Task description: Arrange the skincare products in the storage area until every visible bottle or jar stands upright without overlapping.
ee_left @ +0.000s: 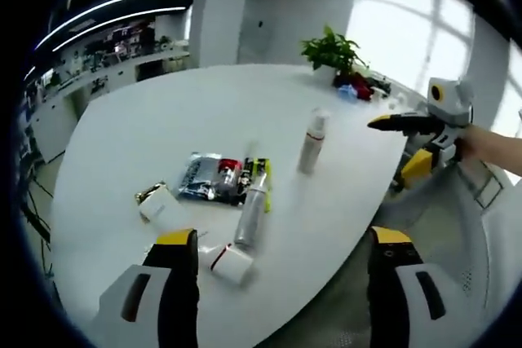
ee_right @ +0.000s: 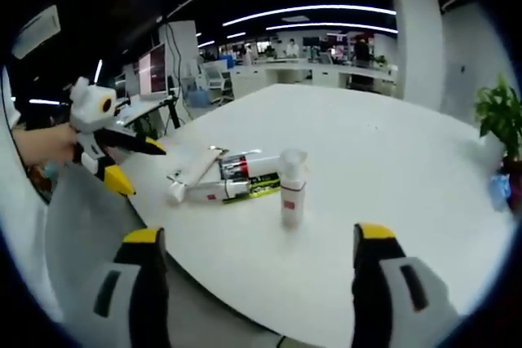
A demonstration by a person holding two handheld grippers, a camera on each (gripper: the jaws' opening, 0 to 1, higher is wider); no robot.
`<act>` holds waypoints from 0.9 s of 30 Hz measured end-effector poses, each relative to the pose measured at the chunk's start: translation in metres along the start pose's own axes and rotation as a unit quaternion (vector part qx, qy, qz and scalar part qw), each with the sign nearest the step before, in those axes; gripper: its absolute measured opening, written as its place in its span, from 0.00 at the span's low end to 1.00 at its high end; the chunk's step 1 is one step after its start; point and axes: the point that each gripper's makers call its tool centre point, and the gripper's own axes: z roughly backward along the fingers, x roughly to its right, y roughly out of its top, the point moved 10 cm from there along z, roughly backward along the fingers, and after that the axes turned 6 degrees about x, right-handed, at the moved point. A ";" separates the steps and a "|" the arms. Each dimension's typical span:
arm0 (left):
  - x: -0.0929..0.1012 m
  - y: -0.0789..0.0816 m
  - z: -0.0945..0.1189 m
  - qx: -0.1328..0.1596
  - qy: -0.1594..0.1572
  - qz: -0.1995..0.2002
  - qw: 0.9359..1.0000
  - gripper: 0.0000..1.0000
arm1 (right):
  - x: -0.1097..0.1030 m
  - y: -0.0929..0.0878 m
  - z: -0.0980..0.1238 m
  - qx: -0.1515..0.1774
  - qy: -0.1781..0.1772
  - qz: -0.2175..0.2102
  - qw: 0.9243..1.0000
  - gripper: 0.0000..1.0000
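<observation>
A white pump bottle (ee_left: 312, 143) stands upright on the white table (ee_left: 163, 120), also seen close ahead in the right gripper view (ee_right: 292, 178). Left of it lies a heap: a clear bottle (ee_left: 252, 211) on its side, a blue packet (ee_left: 201, 177), a red-capped item (ee_left: 229, 174), a yellow-green tube (ee_left: 261, 170), a white tube (ee_left: 162, 202) and a white red-banded tube (ee_left: 231, 262). The same heap (ee_right: 228, 178) lies flat in the right gripper view. My left gripper (ee_left: 283, 238) is open over the near edge. My right gripper (ee_right: 259, 238) is open and empty off the table edge.
A potted plant (ee_left: 333, 50) with small red and blue items stands at the table's far edge, seen also as the plant (ee_right: 502, 112). The right gripper (ee_left: 391, 151) enters from the right in a hand (ee_left: 489, 148). The left gripper (ee_right: 145, 170) enters from the left. Office desks lie beyond.
</observation>
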 end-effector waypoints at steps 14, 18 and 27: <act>-0.001 -0.004 0.027 0.010 0.039 0.017 0.999 0.93 | -0.004 -0.003 0.016 0.004 -0.004 -0.006 1.000 0.95; -0.001 -0.004 0.028 0.010 0.042 0.016 0.999 0.96 | -0.004 -0.002 0.016 0.005 -0.004 -0.004 1.000 0.95; 0.000 -0.002 0.031 0.012 0.045 0.018 0.999 0.97 | 0.001 -0.003 0.018 0.004 -0.007 -0.009 1.000 0.94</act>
